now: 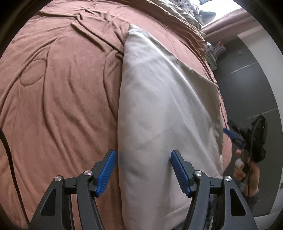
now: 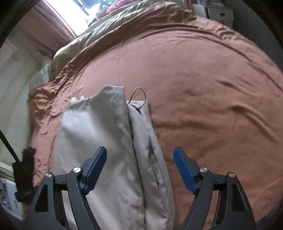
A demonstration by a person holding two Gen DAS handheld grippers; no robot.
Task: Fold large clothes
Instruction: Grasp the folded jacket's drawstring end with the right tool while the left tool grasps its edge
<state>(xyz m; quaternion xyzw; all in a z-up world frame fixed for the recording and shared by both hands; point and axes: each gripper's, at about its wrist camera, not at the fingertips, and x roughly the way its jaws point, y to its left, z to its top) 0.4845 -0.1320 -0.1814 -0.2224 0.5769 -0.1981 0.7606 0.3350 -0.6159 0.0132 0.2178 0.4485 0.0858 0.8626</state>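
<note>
The beige garment [image 2: 113, 141] lies folded lengthwise into a long narrow stack on the rust-brown bedspread [image 2: 203, 92], near the bed's side edge. Several layers show along the garment's right side in the right wrist view, and a thin dark cord loop [image 2: 139, 93] sticks out at its far end.

The right claw [image 2: 139, 168] hangs over the garment's near end with its pads spread wide — nothing is pinched between them. The left claw [image 1: 143, 169] is also spread, straddling the garment's long edge without pressing the cloth.

Risks from this state:
- With both claws released, the stacked layers are unrestrained — the top flap, which sits raised toward the garment's far end, can slide or spring open.
- A claw closing on the top layer alone would likely peel the stack apart on the next fold.
- The garment lies close to the bed edge; a drag toward that side could pull it off.
- The soft, wrinkled bedspread may bunch up and be caught together with the garment.

Beyond the garment, an olive-tan duvet [image 2: 99, 35] is heaped at the head of the bed under a bright window [image 2: 70, 12]. A dark wall and a pale floor lie past the bed edge.
</note>
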